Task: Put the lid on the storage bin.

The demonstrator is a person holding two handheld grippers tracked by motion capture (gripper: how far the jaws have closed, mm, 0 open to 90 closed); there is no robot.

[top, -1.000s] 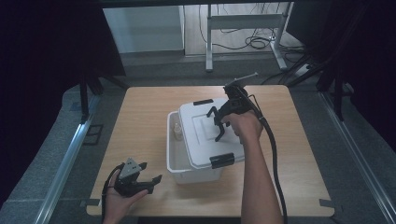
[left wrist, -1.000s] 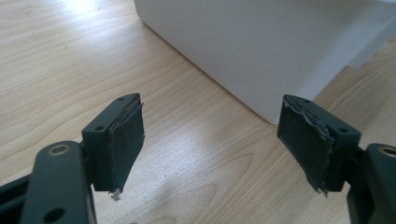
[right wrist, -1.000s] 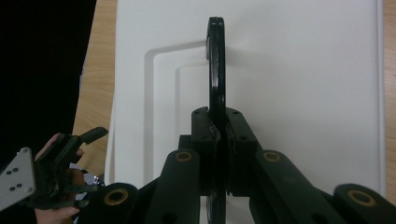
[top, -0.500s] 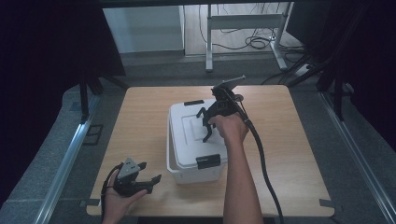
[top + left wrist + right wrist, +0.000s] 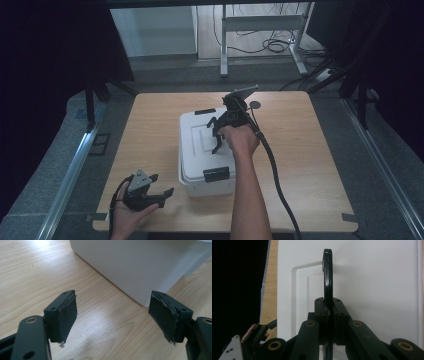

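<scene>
1. At the near left corner of the bench (image 5: 150, 130), the left gripper (image 5: 159, 196) rests in the person's upturned left hand (image 5: 127, 215), its jaws spread wide and holding nothing.
2. In the left gripper view, bare wood lies between its pads (image 5: 67, 315), with the near corner of the white box (image 5: 140, 267) just beyond them, apart from both pads.
3. The white box (image 5: 200, 165) stands near the middle of the bench, its lid (image 5: 197, 145) on, with a black latch (image 5: 216, 174) at its near end and another (image 5: 204, 111) at its far end.
4. The right gripper (image 5: 216, 140) is over the lid, clenched on the black handle (image 5: 327, 275), which stands upright between its jaws in the right gripper view.
5. Open wood lies on the right side of the bench, crossed by the right gripper's cable (image 5: 275, 170); the left side and far edge are also open.
</scene>
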